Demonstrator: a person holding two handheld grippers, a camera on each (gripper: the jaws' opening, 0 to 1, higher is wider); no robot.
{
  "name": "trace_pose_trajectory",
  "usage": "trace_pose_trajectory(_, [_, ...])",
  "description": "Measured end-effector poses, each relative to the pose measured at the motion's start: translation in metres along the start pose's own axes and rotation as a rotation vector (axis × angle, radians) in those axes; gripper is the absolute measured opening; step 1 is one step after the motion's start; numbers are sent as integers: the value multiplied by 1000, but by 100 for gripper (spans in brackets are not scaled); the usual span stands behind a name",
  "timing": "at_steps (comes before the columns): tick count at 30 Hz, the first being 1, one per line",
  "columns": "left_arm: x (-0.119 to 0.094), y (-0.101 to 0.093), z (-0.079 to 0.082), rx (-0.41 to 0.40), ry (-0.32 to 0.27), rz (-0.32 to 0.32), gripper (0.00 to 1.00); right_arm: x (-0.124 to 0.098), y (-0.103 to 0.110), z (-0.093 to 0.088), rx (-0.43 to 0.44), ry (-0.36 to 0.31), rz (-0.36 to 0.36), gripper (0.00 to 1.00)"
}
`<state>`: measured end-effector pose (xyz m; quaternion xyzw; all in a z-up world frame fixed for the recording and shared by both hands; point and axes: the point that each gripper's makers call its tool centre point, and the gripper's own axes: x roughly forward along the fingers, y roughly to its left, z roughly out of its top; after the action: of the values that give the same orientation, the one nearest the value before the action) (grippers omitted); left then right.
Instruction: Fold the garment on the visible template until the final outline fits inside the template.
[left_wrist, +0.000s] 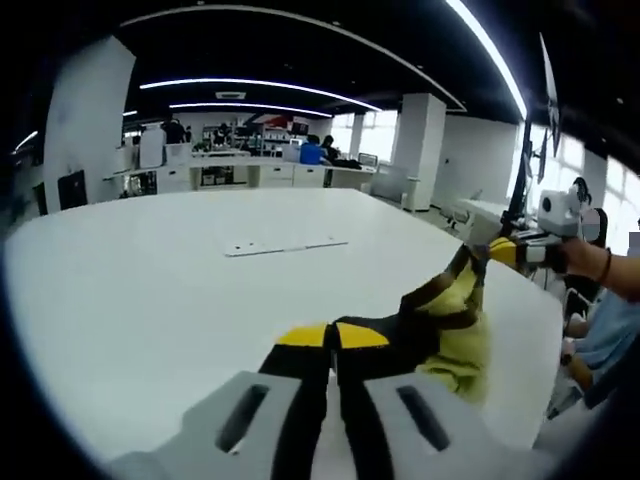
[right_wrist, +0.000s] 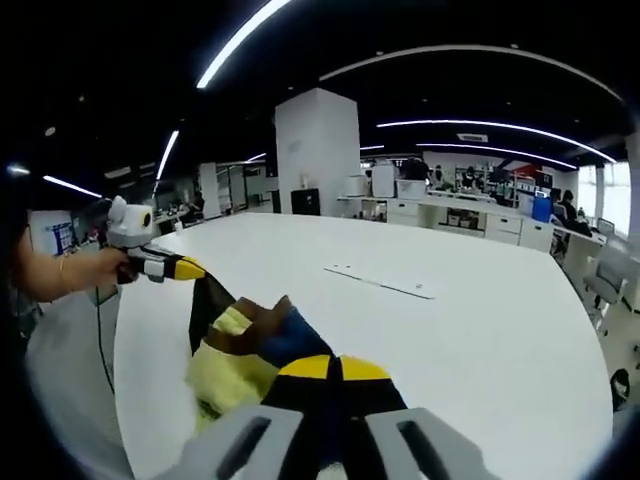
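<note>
Yellow-tipped jaws of the left claw (left_wrist: 332, 338) meet at the bottom centre of the left gripper view, clamped on a yellow, brown and black garment (left_wrist: 452, 325) that stretches up to the right claw (left_wrist: 503, 251) at right, held by a hand (left_wrist: 585, 262) with forearm reaching in level. In the right gripper view, the right claw (right_wrist: 334, 368) likewise pinches the garment (right_wrist: 245, 345) above the white bench (right_wrist: 480, 330). The template (left_wrist: 285, 246) lies mid-bench.

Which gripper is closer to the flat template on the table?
Neither clearly: the left gripper and right gripper both hold the garment over the table's near edge, short of the template.
</note>
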<state>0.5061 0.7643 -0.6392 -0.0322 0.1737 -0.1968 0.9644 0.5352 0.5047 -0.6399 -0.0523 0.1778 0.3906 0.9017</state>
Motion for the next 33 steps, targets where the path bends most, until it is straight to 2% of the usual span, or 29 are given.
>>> trace_pose_trajectory(3, [-6, 5, 14, -16, -44, 21, 0, -4, -7, 6, -1, -10, -23, 0])
trace_pose_trajectory(11, [-16, 20, 21, -24, -67, 78, 0, -8, -19, 8, 6, -3, -56, 0])
trace_pose_trajectory(17, [-27, 35, 30, -47, -105, 126, 0, -9, -29, 10, 18, 7, -71, 0])
trace_pose_trajectory(22, [-28, 49, 43, -73, -154, 150, 0, -1, -41, 19, 17, 11, -83, 0])
trace_pose_trajectory(29, [-23, 70, 74, -106, -249, 188, 0, 19, -58, 44, 52, -27, -95, 0])
trace_pose_trajectory(33, [-15, 84, 82, -123, -268, 211, 0, 34, -69, 55, 90, -47, -112, 0])
